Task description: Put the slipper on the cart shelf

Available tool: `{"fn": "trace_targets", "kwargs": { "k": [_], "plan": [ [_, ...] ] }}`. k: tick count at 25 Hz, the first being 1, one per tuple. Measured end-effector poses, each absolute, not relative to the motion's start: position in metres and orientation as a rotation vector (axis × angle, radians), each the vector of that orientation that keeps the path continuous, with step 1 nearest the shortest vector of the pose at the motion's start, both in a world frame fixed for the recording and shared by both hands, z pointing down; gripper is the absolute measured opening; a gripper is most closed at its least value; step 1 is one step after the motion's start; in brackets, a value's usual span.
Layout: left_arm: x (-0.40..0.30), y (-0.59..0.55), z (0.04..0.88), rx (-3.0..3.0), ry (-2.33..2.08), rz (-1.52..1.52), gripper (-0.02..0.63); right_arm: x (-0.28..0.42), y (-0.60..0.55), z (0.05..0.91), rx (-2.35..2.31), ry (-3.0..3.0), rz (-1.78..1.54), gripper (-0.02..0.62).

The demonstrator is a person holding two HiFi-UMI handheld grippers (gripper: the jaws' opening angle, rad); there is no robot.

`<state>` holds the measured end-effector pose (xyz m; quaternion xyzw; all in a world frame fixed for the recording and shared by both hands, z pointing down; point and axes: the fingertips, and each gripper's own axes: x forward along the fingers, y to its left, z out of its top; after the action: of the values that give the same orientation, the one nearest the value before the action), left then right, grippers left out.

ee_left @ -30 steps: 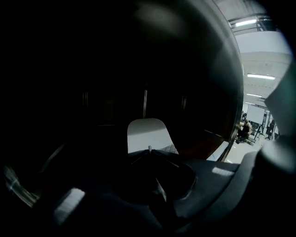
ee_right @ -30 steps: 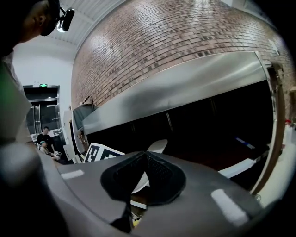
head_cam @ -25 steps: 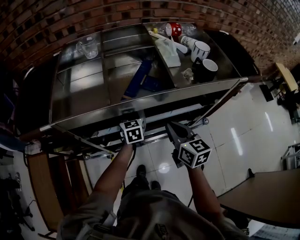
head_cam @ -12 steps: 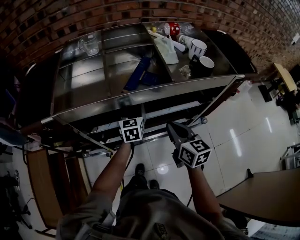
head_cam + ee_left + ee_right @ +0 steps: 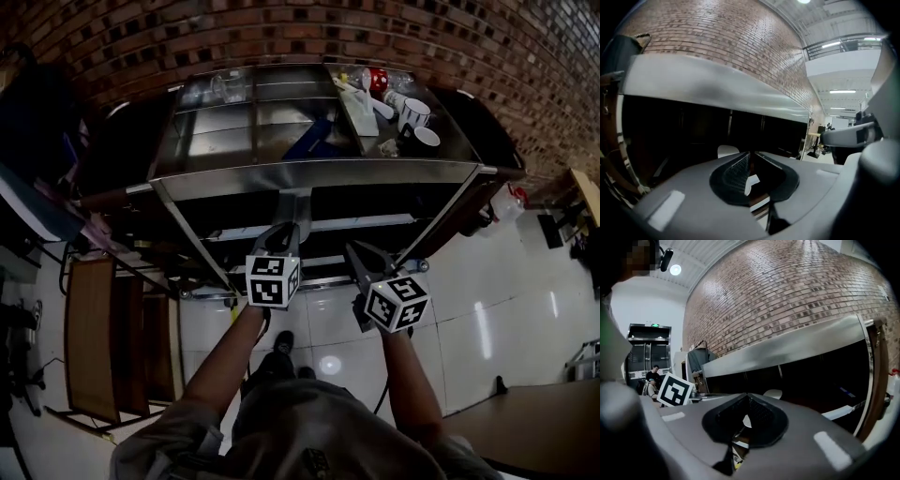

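The steel cart (image 5: 319, 173) stands against the brick wall, and its lower shelf (image 5: 309, 225) is in shadow. On the top shelf lies a blue flat thing (image 5: 309, 139); I cannot tell whether it is the slipper. A pale rounded thing (image 5: 727, 151) (image 5: 773, 393) shows on the dark lower level ahead. My left gripper (image 5: 286, 230) (image 5: 751, 153) points under the top shelf's rim. Its jaws are closing and stand almost together with nothing between them. Beside it, my right gripper (image 5: 356, 248) (image 5: 747, 395) is shut and empty.
Mugs (image 5: 414, 112), a red item (image 5: 380, 77) and a glass (image 5: 225, 86) crowd the top shelf. A diagonal brace (image 5: 192, 239) runs down the cart's left side. A wooden chair (image 5: 103, 337) stands to the left. Glossy floor tiles (image 5: 487, 309) lie to the right.
The head view has drawn back and the cart now looks farther off. Both grippers stay side by side in front of the cart's lower opening, a little lower in the picture.
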<state>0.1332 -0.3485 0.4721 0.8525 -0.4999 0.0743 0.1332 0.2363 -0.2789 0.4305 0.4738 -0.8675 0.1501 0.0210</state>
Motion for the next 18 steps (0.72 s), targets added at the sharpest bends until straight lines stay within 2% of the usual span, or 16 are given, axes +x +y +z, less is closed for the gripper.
{"fn": "trace_targets", "kwargs": {
  "k": [2, 9, 18],
  "plan": [
    [0.130, -0.326, 0.457, 2.482, -1.456, 0.158, 0.008, 0.232, -0.268, 0.427, 1.435, -2.716, 0.444, -0.002],
    [0.108, -0.273, 0.415, 2.546, -1.476, 0.131, 0.008, 0.206, -0.250, 0.410, 1.350, -2.804, 0.393, -0.002],
    [0.068, -0.254, 0.410, 2.549, -1.447, 0.168, 0.008, 0.162, -0.242, 0.400, 1.356, -2.805, 0.382, -0.002]
  ]
}}
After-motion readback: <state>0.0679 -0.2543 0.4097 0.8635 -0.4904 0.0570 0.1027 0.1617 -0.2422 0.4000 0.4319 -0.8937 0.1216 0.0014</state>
